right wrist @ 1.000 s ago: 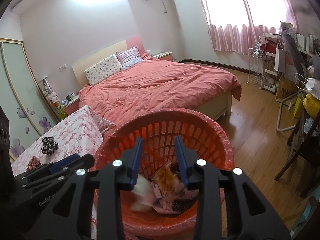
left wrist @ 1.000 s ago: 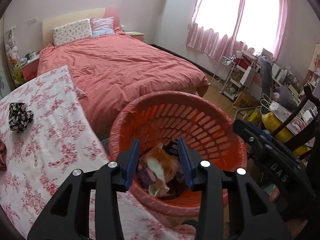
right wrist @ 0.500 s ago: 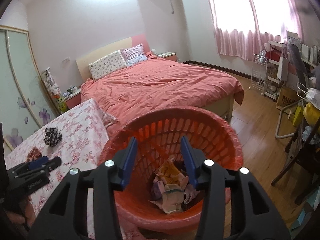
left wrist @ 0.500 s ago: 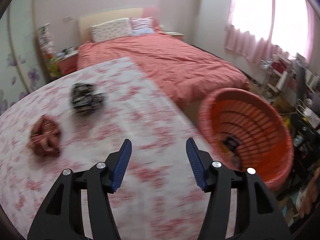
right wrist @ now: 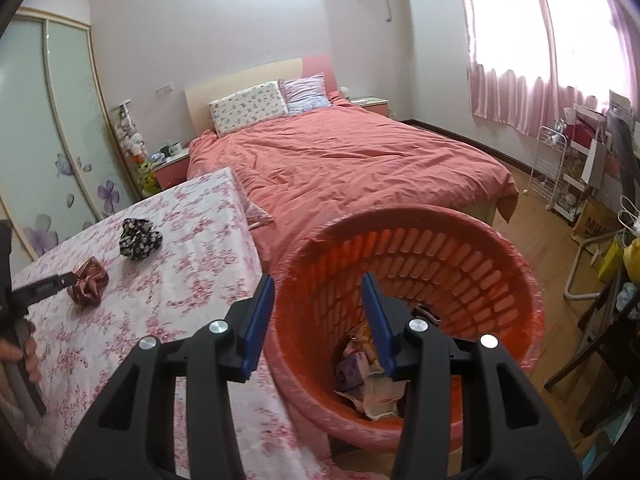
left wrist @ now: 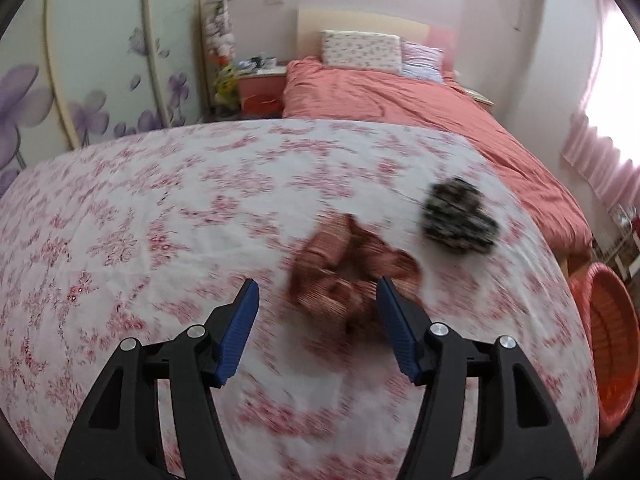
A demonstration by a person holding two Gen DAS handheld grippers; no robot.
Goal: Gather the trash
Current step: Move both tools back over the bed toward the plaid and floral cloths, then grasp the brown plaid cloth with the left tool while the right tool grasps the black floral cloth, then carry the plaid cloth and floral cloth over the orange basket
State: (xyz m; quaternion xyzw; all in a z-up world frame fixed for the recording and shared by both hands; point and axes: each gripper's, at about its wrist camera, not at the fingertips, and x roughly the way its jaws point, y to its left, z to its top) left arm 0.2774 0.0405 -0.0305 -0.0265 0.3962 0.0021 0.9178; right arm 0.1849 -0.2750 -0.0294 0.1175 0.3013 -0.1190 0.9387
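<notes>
A crumpled red-brown piece of trash (left wrist: 344, 276) lies on the table's floral cloth (left wrist: 160, 220), with a black flowered piece (left wrist: 458, 220) beyond it to the right. My left gripper (left wrist: 317, 284) hovers just short of the red-brown piece, its jaws opening and nothing pressed between them. In the right wrist view the left gripper's tip (right wrist: 60, 280) sits beside that same piece (right wrist: 88, 280), and the black piece (right wrist: 140, 238) lies farther back. My right gripper (right wrist: 318, 280) hangs open and empty over the near rim of the red basket (right wrist: 408, 240), which holds several scraps (right wrist: 368, 380).
The red basket (left wrist: 612, 340) stands on the floor against the table's right edge. A bed with a coral cover (right wrist: 340, 160) lies behind both. A wire rack (right wrist: 560, 168), boxes and a chair crowd the right wall. A hand (right wrist: 20, 356) holds the left gripper at the table's left.
The left gripper swung from over the basket to the left across the table, opened wider, and now faces the red-brown piece. The right gripper opened a little and shifted left over the basket rim.
</notes>
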